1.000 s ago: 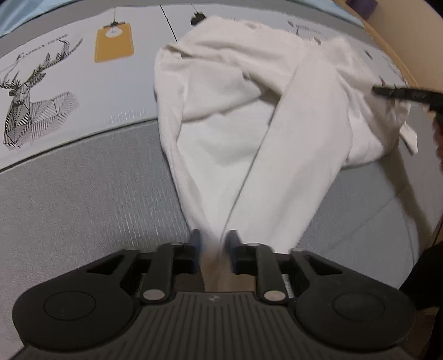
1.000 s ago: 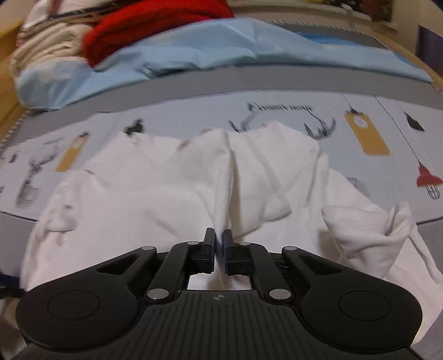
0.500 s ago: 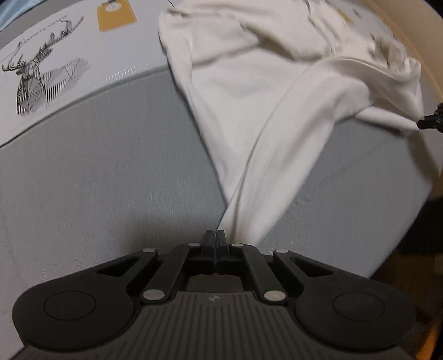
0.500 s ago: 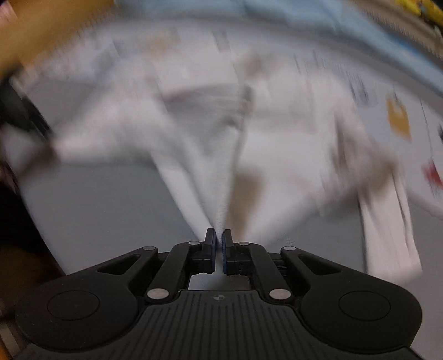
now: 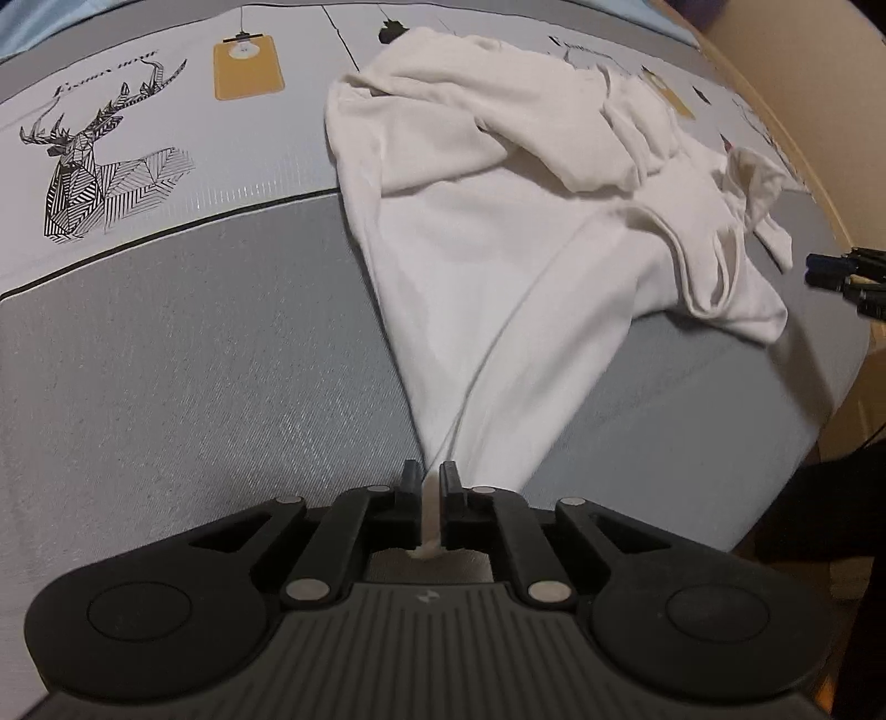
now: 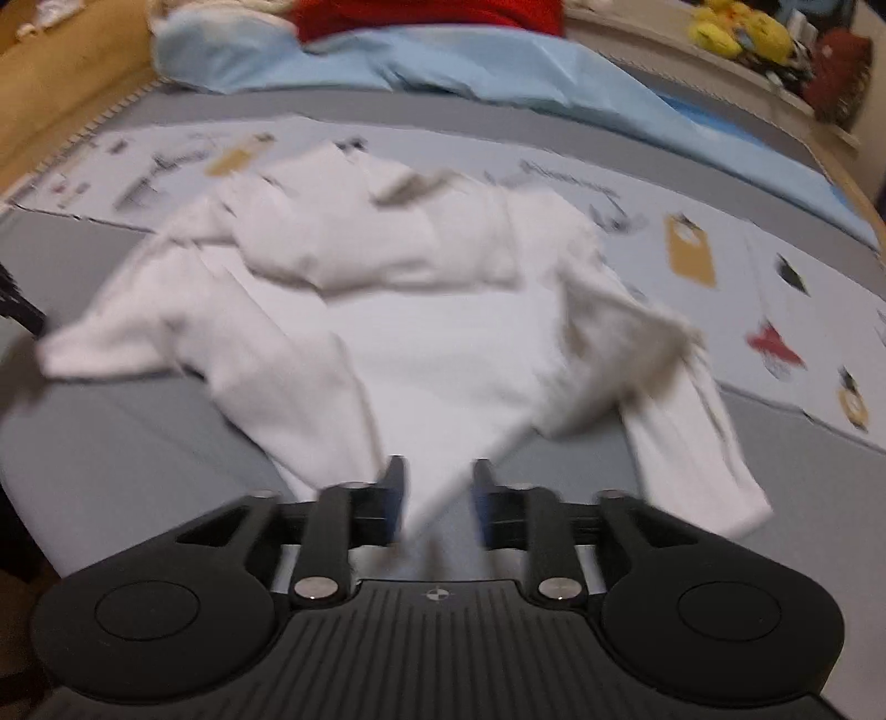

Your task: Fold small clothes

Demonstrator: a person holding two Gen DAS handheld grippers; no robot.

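A white garment (image 5: 498, 266) lies crumpled on a bed (image 5: 194, 343) covered in grey and a pale printed sheet, spreading away ahead of both grippers. The left gripper (image 5: 427, 484) is clenched on a thin corner of the garment, and the cloth fans out from its narrow jaws up and to the right. The right gripper (image 6: 434, 493) has just been opening; its jaws stand apart with a pointed corner of the garment lying loose between them, the pads not pressing it. Beyond the garment, past the right gripper, lie a light blue cloth (image 6: 470, 61) and something red (image 6: 426, 16).
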